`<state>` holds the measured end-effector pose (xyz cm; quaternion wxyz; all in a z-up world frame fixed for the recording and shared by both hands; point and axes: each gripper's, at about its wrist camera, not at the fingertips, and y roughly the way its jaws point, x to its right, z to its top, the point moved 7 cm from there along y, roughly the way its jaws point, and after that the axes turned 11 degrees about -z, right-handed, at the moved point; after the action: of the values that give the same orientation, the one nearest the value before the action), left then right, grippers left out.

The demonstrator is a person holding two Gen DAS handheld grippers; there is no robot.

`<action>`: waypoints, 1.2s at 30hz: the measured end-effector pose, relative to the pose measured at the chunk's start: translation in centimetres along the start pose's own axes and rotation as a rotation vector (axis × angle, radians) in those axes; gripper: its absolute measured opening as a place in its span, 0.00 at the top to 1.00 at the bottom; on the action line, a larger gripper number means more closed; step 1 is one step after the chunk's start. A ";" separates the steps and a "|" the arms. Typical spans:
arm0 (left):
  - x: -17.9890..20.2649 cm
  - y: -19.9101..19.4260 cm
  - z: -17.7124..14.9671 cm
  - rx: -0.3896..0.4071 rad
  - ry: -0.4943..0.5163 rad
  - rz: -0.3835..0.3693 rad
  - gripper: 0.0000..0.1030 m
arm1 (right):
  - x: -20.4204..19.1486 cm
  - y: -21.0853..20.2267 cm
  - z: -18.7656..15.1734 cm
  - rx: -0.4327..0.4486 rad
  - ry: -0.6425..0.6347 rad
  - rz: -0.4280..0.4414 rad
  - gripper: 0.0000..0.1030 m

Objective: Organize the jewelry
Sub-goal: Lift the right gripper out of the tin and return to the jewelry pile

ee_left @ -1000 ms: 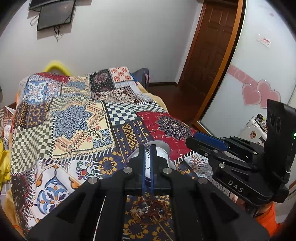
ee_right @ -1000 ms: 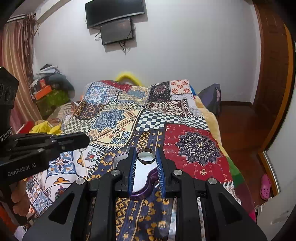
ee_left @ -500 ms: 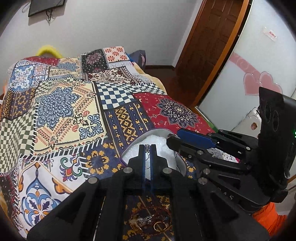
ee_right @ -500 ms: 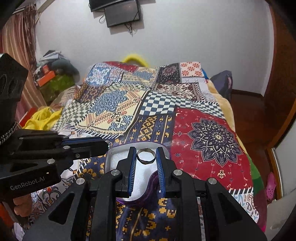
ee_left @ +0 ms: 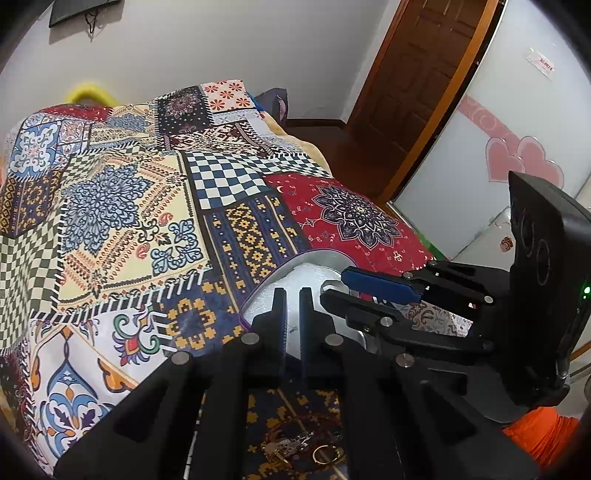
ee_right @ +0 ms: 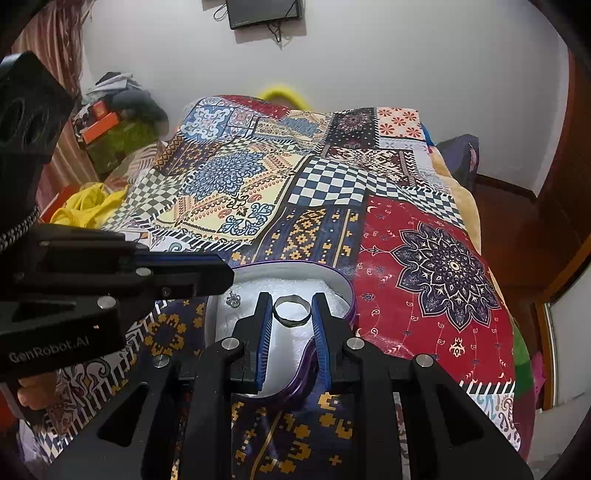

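A purple-rimmed box with white padding lies on the patchwork bedspread; it also shows in the left wrist view. My right gripper is shut on a silver ring and holds it over the box. A small silver piece lies inside the box at the left. My left gripper is slightly open, its jaws a narrow gap apart with nothing visible between them, over the box's left part. A heap of jewelry with a gold ring lies on the bedspread beneath it.
The bedspread covers the whole bed. A wooden door and a white cabinet with pink hearts stand at the right. Clothes and boxes are piled left of the bed. A screen hangs on the far wall.
Both grippers have moved forward and down over the box. A small silver piece now lies in the box under the left gripper. The right gripper still holds the ring.
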<state>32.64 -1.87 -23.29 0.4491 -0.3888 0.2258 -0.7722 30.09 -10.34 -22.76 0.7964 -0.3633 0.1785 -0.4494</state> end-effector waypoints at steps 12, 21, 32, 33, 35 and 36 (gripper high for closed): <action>0.2 -3.2 -0.2 0.034 0.038 0.085 0.79 | -0.2 -1.0 0.1 -0.010 -0.012 -0.033 0.79; 1.7 -6.6 -1.2 0.064 0.066 0.120 0.69 | 0.2 -5.1 0.4 0.045 0.029 -0.062 0.75; 1.5 -8.1 -4.9 0.023 0.063 0.157 0.65 | -1.1 -7.6 -0.8 0.069 0.044 -0.079 0.68; 1.4 -8.0 -5.5 0.008 0.063 0.163 0.65 | -1.2 -7.6 -1.1 0.065 0.045 -0.081 0.68; 1.2 -7.6 -6.5 -0.014 0.057 0.165 0.65 | -1.5 -7.5 -1.7 0.058 0.045 -0.082 0.68; 1.1 -7.3 -7.1 -0.028 0.051 0.163 0.65 | -1.6 -7.6 -1.9 0.054 0.047 -0.081 0.68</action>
<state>22.85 0.79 -21.96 0.4989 -0.3554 0.2787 -0.7397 23.60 -12.37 -18.49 0.7826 -0.3382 0.1701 -0.4942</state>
